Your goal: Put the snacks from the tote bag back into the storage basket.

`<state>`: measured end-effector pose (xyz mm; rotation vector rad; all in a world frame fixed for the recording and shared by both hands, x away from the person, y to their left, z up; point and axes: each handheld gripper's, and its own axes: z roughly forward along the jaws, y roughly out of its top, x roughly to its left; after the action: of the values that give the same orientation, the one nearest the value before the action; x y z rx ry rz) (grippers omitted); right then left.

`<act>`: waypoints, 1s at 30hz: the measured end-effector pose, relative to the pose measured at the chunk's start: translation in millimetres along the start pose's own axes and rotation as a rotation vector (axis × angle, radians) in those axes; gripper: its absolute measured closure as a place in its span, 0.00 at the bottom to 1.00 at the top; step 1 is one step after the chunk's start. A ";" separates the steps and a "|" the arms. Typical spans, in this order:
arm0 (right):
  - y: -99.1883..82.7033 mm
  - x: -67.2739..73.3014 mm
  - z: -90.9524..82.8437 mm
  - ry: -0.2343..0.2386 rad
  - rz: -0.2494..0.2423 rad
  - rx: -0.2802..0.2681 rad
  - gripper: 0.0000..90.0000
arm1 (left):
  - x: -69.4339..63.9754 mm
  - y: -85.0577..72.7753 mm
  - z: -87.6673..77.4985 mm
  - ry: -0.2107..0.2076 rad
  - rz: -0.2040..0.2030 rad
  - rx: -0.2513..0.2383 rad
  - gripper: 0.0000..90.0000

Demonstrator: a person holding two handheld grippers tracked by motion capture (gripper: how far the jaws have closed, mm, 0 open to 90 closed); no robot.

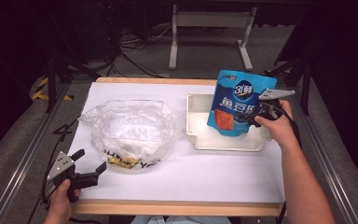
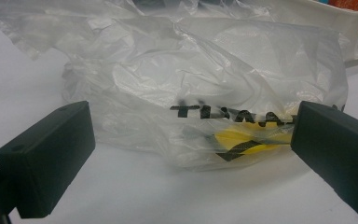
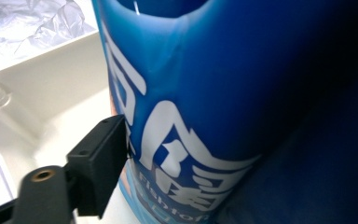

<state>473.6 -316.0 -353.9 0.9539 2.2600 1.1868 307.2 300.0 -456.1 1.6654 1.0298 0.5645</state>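
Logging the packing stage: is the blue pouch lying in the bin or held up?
Held up. The right tool grips the blue pouch upright, over the white bin.

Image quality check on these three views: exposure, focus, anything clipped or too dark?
High view: white table cover bright and near clipped, surroundings fall to black, picture soft overall. Left gripper view: plastic bag fairly sharp, near jaws soft, tabletop washed out. Right gripper view: blue pouch so close that it blurs, its right side sinks into deep shadow; white tray evenly lit.
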 end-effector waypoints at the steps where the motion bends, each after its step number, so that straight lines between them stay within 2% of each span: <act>1: -0.2 0.2 -0.1 -0.002 0.001 -0.003 0.20 | -0.1 0.1 0.1 0.001 0.001 0.000 0.00; 7: 2.0 4.2 -4.3 -0.014 -0.003 -0.037 0.13 | -0.3 0.0 -0.1 0.000 0.002 0.002 0.00; 9: 3.2 5.0 -7.6 -0.002 0.017 -0.057 0.11 | -0.3 0.0 -0.3 0.000 0.003 0.001 0.00; 11: 4.4 5.4 -11.7 -0.015 0.015 -0.068 0.10 | -0.4 0.0 -0.4 -0.001 0.002 0.000 0.00; 15: 5.7 7.0 -19.6 -0.020 0.017 -0.087 0.09 | -0.5 0.0 0.0 -0.002 0.001 0.001 0.00; 26: 4.8 5.3 -50.5 -0.091 0.024 -0.105 0.08 | -0.7 -0.1 0.6 0.000 0.002 0.003 0.00; 30: 3.2 7.6 -60.8 -0.096 0.024 -0.109 0.08 | -0.6 -0.4 -0.2 0.000 0.002 0.004 0.00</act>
<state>431.5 -342.7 -318.0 0.9765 2.0930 1.2338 306.6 299.6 -456.3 1.6697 1.0296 0.5638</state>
